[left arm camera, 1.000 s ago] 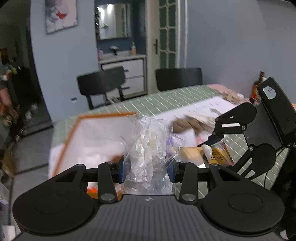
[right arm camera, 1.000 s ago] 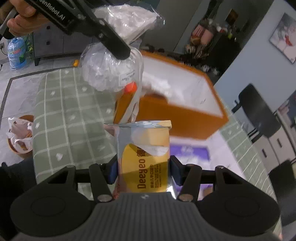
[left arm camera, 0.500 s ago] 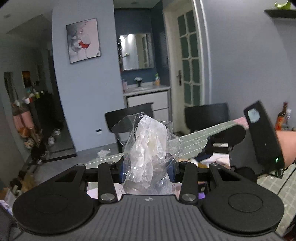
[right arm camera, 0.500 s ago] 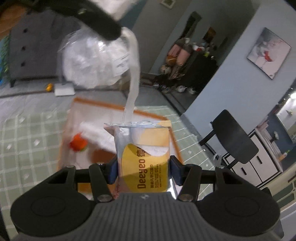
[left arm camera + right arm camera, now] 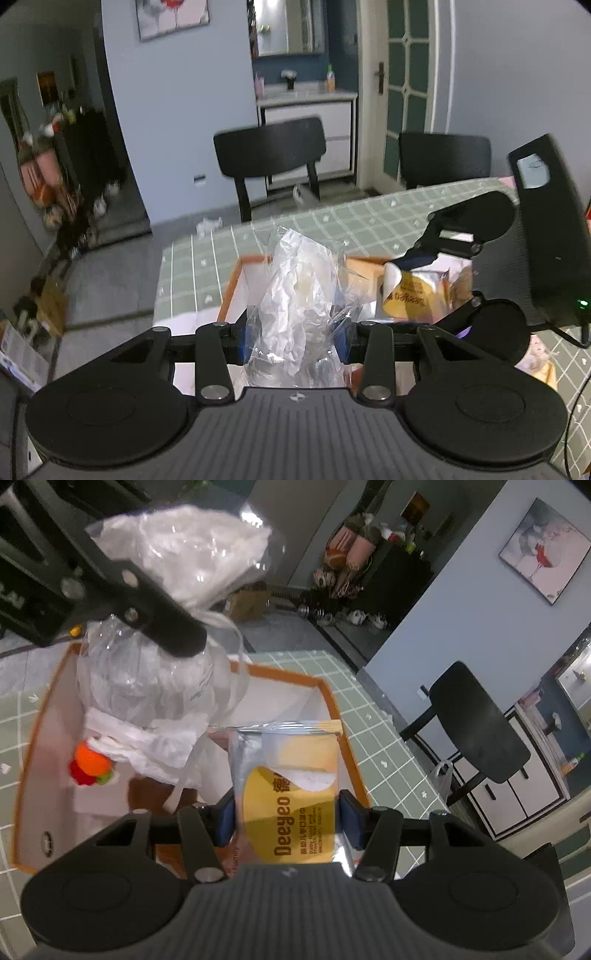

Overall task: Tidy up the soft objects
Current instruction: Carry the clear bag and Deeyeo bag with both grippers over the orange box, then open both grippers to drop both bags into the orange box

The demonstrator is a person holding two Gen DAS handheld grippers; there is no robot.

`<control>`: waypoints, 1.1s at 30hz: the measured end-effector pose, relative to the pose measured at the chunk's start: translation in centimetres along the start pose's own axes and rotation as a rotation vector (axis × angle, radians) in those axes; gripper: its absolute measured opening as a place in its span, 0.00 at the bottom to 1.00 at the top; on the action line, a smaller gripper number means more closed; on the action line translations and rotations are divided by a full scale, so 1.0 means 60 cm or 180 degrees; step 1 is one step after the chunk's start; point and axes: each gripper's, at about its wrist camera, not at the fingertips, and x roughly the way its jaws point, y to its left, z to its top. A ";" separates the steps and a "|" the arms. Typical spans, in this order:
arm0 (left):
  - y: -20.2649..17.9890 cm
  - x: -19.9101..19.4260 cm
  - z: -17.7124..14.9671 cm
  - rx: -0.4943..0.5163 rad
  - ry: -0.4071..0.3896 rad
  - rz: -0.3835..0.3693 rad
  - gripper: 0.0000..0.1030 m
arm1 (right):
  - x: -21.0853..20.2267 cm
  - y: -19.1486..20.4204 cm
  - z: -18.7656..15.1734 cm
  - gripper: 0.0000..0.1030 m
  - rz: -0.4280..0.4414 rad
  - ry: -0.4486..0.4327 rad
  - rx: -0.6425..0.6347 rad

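Carrying both loads over the orange-rimmed white box [image 5: 334, 705], the left gripper [image 5: 295, 338] clamps a crinkled clear plastic bag [image 5: 299, 295] and the right gripper [image 5: 286, 818] clamps a yellow-and-silver soft packet [image 5: 288, 790]; next, likely lowering and letting go inside, below the fingertips.

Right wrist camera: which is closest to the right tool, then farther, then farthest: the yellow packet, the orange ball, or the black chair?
1. Yellow packet: pinched between the right tool's fingers.
2. Orange ball: off to the left, inside the orange-rimmed box.
3. Black chair: on the right, on the floor past the table edge.
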 end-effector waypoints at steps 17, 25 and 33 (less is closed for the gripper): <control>0.024 0.120 -0.008 0.0029 0.0587 -0.0007 0.45 | 0.114 0.003 0.011 0.54 0.0012 0.0344 -0.0257; 0.031 0.161 -0.004 -0.0032 0.0752 0.0024 0.45 | 0.137 0.013 0.003 0.54 0.0085 0.0457 -0.0404; 0.042 0.186 -0.003 -0.0178 0.0754 0.0141 0.46 | 0.163 0.013 -0.002 0.54 0.0102 0.0507 -0.0435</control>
